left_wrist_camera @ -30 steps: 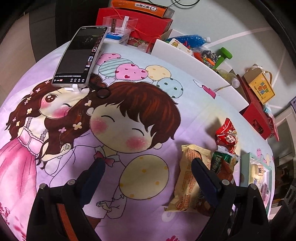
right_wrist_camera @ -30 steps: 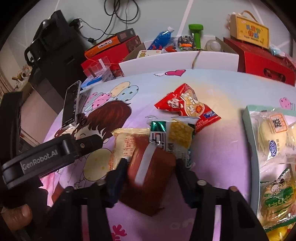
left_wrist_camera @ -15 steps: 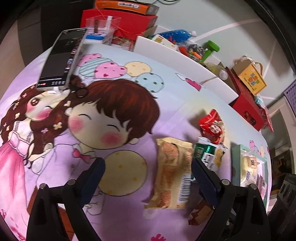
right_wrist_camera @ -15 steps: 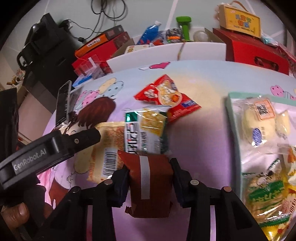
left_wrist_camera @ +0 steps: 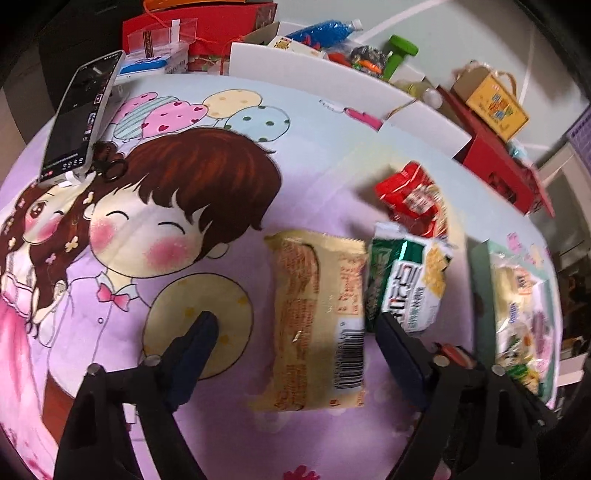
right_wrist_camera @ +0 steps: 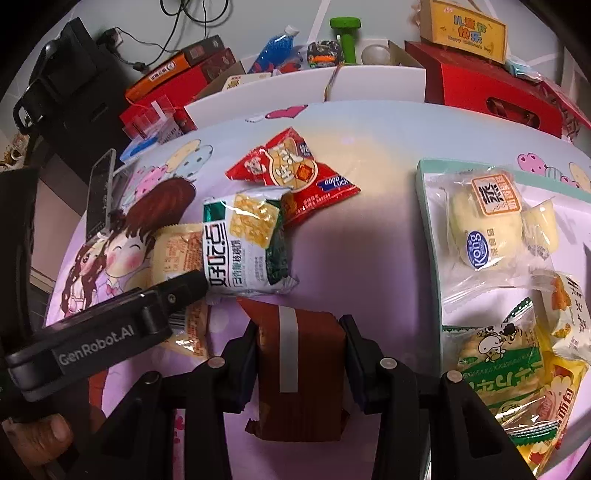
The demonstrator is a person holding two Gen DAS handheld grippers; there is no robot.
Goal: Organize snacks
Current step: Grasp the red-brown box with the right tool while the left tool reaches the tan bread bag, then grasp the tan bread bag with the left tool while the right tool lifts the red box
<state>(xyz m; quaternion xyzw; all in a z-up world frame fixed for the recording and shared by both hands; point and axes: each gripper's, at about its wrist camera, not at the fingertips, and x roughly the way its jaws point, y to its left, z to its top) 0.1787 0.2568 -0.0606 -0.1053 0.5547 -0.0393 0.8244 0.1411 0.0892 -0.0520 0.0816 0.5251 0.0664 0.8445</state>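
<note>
My right gripper (right_wrist_camera: 300, 334) is shut on a brown snack packet (right_wrist_camera: 297, 373) with a grey stripe, held just above the cloth. My left gripper (left_wrist_camera: 295, 325) is open and straddles a pale yellow snack packet (left_wrist_camera: 317, 317) that lies flat on the cartoon cloth. A green-and-white cracker packet (left_wrist_camera: 406, 280) (right_wrist_camera: 245, 243) lies right of it, partly over a red snack bag (left_wrist_camera: 413, 199) (right_wrist_camera: 295, 173). A mint-green tray (right_wrist_camera: 430, 236) (left_wrist_camera: 480, 280) on the right holds several wrapped snacks.
A phone (left_wrist_camera: 79, 118) stands propped on the cloth at the far left. White boards (right_wrist_camera: 332, 88) edge the table's back, with red boxes (right_wrist_camera: 487, 88), a yellow carton (right_wrist_camera: 465, 27) and assorted clutter behind. A person's thumb (right_wrist_camera: 40, 439) shows at lower left.
My right gripper lifted the brown packet off the pile and carried it right, toward the tray. My left gripper slid right until its fingers straddle the yellow packet.
</note>
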